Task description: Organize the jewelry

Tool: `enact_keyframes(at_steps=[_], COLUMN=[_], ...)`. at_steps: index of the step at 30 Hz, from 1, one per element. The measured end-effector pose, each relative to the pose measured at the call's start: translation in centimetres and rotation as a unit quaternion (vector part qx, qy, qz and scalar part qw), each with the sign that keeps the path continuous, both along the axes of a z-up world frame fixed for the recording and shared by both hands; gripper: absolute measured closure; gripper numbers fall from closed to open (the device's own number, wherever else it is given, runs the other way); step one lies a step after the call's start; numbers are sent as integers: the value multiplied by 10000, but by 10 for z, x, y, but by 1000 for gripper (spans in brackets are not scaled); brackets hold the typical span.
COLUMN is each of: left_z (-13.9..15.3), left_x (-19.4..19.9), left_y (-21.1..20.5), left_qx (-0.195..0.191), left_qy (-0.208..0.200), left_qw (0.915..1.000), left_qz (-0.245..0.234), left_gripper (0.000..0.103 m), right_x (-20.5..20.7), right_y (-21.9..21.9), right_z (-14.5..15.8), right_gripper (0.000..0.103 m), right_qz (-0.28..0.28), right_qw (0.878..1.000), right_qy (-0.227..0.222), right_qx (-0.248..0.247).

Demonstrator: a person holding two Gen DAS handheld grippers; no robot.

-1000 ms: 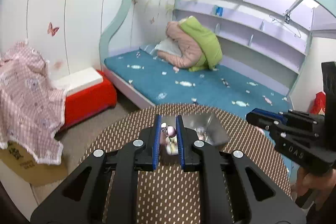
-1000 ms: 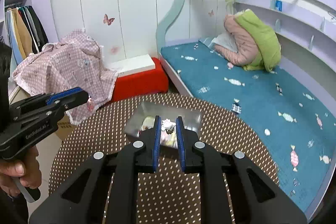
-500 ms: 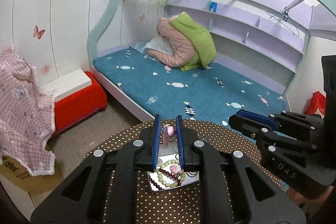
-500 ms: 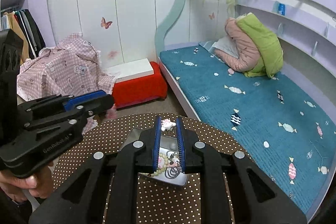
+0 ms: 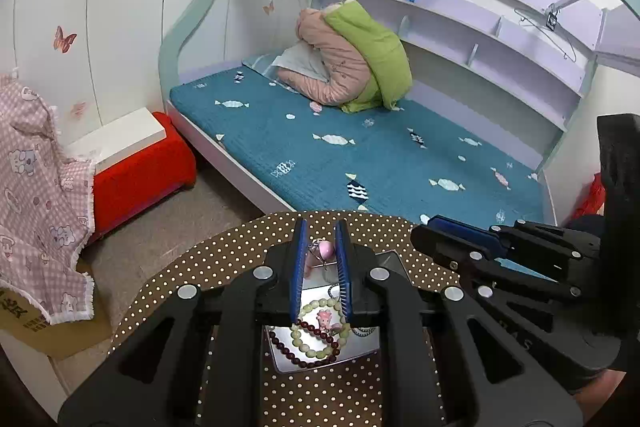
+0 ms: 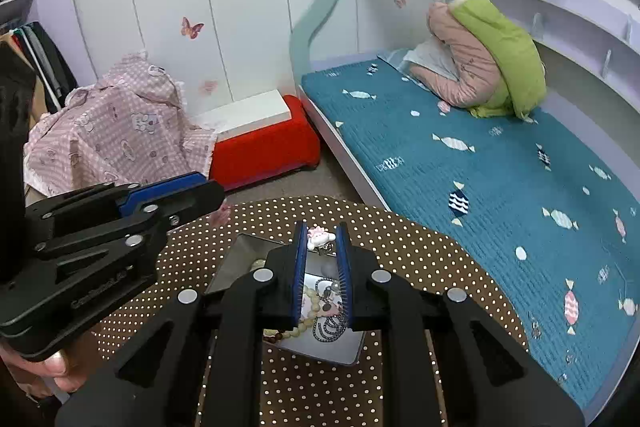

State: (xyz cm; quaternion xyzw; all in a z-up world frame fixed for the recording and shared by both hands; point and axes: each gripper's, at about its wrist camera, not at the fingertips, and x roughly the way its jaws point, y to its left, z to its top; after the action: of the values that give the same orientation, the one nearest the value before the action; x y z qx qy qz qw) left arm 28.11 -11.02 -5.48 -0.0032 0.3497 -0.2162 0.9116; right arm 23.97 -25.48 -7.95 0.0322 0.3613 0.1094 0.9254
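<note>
Your left gripper [image 5: 319, 253] pinched a pink bead ring [image 5: 323, 250] at its fingertips, above the metal tray [image 5: 360, 349] holding bead bracelets [image 5: 318, 325]. Your right gripper [image 6: 321, 239] likewise clamped a white cartoon ring [image 6: 320, 235] over that tray [image 6: 244, 259].

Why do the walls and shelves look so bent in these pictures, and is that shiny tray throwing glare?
Left wrist view: the fisheye lens bows the shelves and darkens the corners; the metal tray reflects a bright patch around the beads. Right wrist view: the wardrobe panels curve likewise; the tray glares less, and everything looks reasonably sharp.
</note>
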Motion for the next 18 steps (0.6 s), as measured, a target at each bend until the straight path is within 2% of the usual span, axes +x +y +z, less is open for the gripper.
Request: enact_keyframes(at_steps=[1, 2, 3, 4, 5, 6, 7, 8, 9, 11, 12, 18], left_z=[0, 0, 0, 2, 3, 4, 6, 7, 9, 12, 14, 27], left_x=[0, 0, -2, -3, -5, -7, -8, -10, -12, -16, -19, -39], left_y=[0, 0, 1, 3, 4, 6, 8, 11, 13, 19, 23, 37], left_qx=[-3, 2, 17, 34, 33, 24, 13, 8, 11, -3, -19, 179], left_qy=[12, -4, -45, -105, -155, -173, -193, -222, -257, -305, -324, -567], left_qw=[10000, 10000, 10000, 9998, 9997, 9996, 9994, 9991, 9989, 9984, 9980, 9949], left_qz=[-5, 25, 82, 151, 202, 231, 288, 349, 401, 482, 536, 815], left_gripper=[80, 64, 55, 39, 29, 26, 20, 16, 13, 11, 9, 6], right_x=[1, 1, 1, 0, 0, -1, -2, -4, -4, -6, -7, -13], right_y=[-1, -3, -5, -6, -8, -9, -11, -12, -12, -15, -16, -20], right_z=[-2, -3, -4, -4, -5, -5, -5, -3, -2, -1, 0, 7], right_gripper=[89, 88, 85, 79, 75, 65, 48, 40, 29, 17, 7, 7], right_qz=[-28, -53, -77, -95, -120, -138, -169, -212, -224, -286, -351, -608], right_qw=[10000, 10000, 9999, 9998, 9997, 9996, 9995, 9993, 9991, 9987, 9984, 9971], right_qy=[43, 61, 71, 82, 92, 92, 68, 23, -3, -9, -35, -27], right_qx=[29, 58, 104, 148, 186, 225, 269, 309, 348, 427, 440, 448])
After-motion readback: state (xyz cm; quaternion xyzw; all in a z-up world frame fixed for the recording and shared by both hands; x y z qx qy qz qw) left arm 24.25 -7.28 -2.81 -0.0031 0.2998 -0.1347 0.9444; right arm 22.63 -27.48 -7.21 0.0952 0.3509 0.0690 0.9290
